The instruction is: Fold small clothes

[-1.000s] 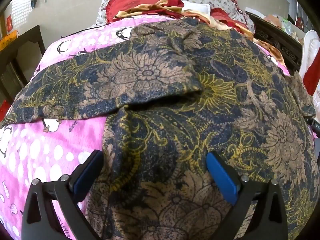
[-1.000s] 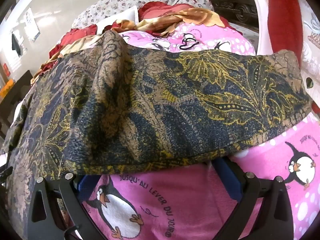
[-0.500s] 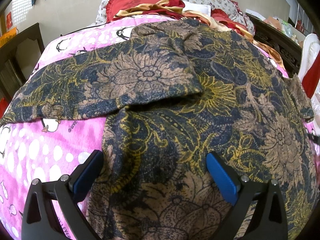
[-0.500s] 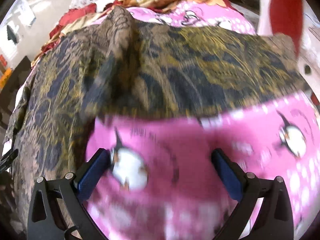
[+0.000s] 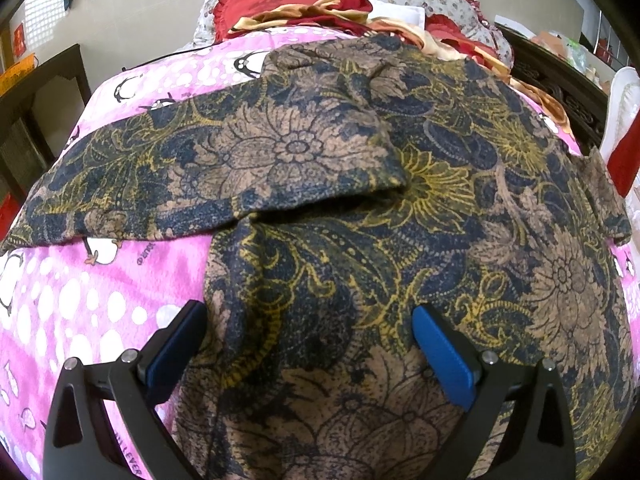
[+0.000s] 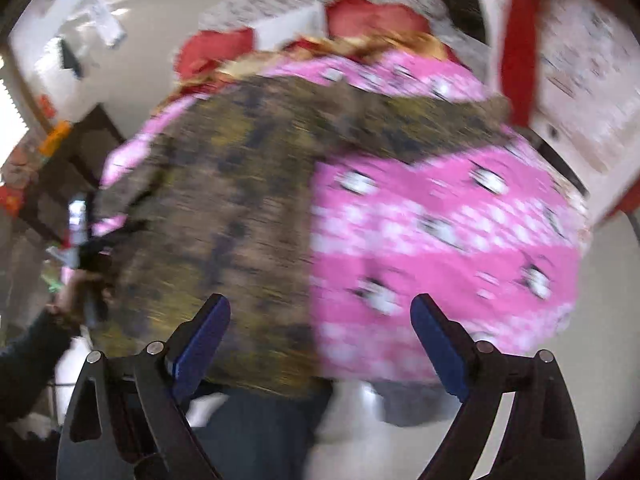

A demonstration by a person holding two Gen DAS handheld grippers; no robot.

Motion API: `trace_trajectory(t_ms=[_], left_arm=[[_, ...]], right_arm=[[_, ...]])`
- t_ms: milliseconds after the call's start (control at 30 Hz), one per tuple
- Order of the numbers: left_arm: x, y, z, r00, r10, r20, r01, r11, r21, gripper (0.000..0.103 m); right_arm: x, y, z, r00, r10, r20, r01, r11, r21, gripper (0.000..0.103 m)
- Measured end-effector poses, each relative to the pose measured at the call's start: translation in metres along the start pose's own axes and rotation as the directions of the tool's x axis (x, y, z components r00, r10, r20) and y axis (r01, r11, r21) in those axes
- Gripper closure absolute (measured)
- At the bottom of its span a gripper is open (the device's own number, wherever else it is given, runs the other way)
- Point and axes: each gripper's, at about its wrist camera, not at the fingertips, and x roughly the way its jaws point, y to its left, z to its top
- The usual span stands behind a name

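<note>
A dark blue, tan and yellow floral garment [image 5: 360, 208] lies spread on a pink penguin-print blanket [image 5: 80, 300]. One sleeve [image 5: 224, 168] stretches to the left, with its inner end folded over the body. My left gripper [image 5: 310, 330] hovers open just above the garment's lower body, nothing between its blue pads [image 5: 440, 348]. In the blurred right wrist view the same garment [image 6: 240, 200] fills the left half of the bed, its other sleeve [image 6: 420, 120] reaching right. My right gripper [image 6: 320, 328] is open and empty, held back past the bed's near edge.
Red and floral pillows [image 5: 320, 4] and crumpled cloth are piled at the head of the bed. Dark wooden furniture [image 5: 44, 92] stands at the left, a white chair [image 5: 624, 96] at the right. A person's hand and dark sleeve [image 6: 52, 320] with the other gripper show at the left.
My right gripper has pulled back fast from the sleeve edge, away from the bed, so more of the bed and room shows. The left gripper has stayed nearly still.
</note>
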Motion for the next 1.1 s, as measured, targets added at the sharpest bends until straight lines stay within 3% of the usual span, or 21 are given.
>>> trace_trajectory(t_ms=[100, 167, 300, 467, 667, 1100], left_arm=[[-0.001, 0.002, -0.002, 1.000, -0.003, 0.003, 0.003, 1.000, -0.001, 0.000], [-0.002, 0.003, -0.004, 1.000, -0.011, 0.010, 0.011, 1.000, -0.004, 0.000], [-0.003, 0.004, -0.006, 1.000, -0.015, 0.016, 0.015, 1.000, -0.002, 0.000], [-0.003, 0.003, -0.007, 1.000, -0.009, 0.021, 0.009, 1.000, -0.003, 0.000], [-0.004, 0.002, -0.007, 1.000, -0.006, 0.020, 0.006, 1.000, -0.002, 0.000], [-0.004, 0.002, -0.006, 1.000, -0.004, 0.019, 0.004, 1.000, 0.000, 0.000]], right_arm=[[0.025, 0.054, 0.019, 0.998, -0.016, 0.059, 0.019, 0.998, -0.059, 0.004], [0.059, 0.096, 0.035, 0.985, -0.153, 0.075, 0.158, 0.985, -0.075, 0.004], [0.099, 0.162, 0.055, 0.915, -0.389, 0.106, 0.401, 0.907, -0.129, 0.007], [0.083, 0.201, 0.059, 0.859, -0.461, 0.220, 0.496, 0.858, -0.137, 0.007], [0.070, 0.211, 0.053, 0.859, -0.458, 0.227, 0.492, 0.861, -0.126, 0.007], [0.075, 0.191, 0.032, 0.868, -0.469, 0.162, 0.488, 0.866, -0.108, 0.007]])
